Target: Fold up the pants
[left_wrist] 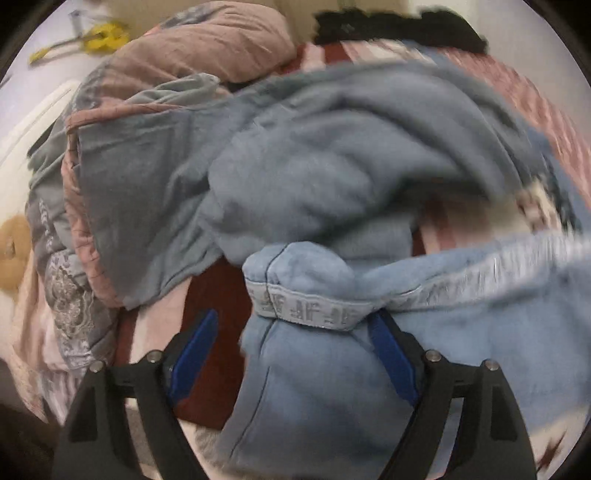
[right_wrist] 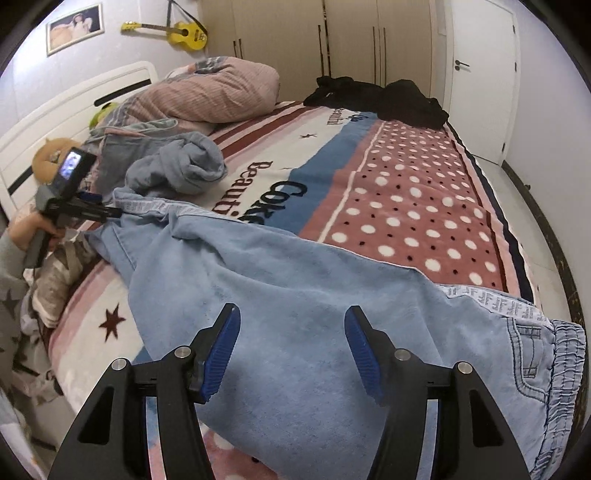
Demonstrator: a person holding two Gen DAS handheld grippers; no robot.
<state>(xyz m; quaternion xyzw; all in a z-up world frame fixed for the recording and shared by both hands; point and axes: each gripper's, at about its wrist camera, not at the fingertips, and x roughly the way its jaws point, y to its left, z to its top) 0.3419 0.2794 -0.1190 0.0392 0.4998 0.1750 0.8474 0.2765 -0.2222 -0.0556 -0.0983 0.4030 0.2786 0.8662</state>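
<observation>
Bedroom surroundings are seen: a wide bed (right_wrist: 424, 206) covered by a dotted and striped blanket, a yellow guitar (right_wrist: 181, 33) hung on the wall, wardrobes and a white door behind. Light-blue pants (right_wrist: 295, 295) are laid across the near part of the bed, their long axis running from the elastic waistband (right_wrist: 565, 354) at the near right edge toward the leg end at the left, by the headboard side. A patterned tape (left_wrist: 314, 314) runs along the side seam.

The left gripper (left_wrist: 295, 343) is held at that leg end with its jaws spread wide; cloth lies between them and is touched by one pad, but no pinch is seen, so the leg appears to be released. The right gripper (right_wrist: 291, 350) hovers over the seat of the pants, jaws partly apart and closed on nothing. Judging by this, the garment has been stretched out flat so that a lengthwise fold can be begun. A grey garment (right_wrist: 177, 162) lies crumpled beyond.
</observation>
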